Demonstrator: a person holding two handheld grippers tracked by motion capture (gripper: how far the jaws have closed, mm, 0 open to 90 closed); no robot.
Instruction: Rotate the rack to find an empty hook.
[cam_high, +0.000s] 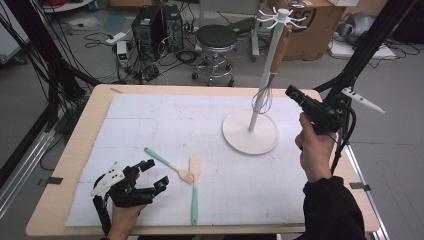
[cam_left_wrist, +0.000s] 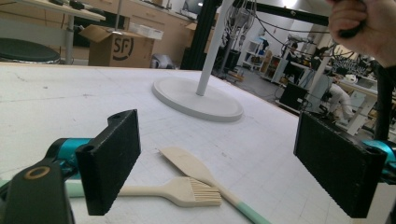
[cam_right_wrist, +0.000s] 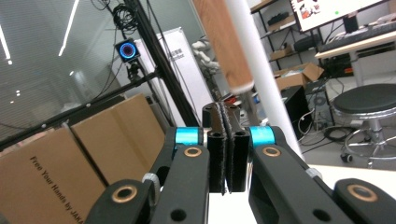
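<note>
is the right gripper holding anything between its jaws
No, in the right gripper view the right gripper has its pads pressed flat together with nothing between them.

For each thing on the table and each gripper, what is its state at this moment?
Left gripper: open, low over the mat, nothing between its jaws.
Right gripper: shut, empty, raised beside the stand.
Whisk: hanging from the stand's top, wires down.
Stand: upright on the mat.
Brush: lying flat, bristles touching the spatula.
Spatula: lying flat, blade away from the person.
</note>
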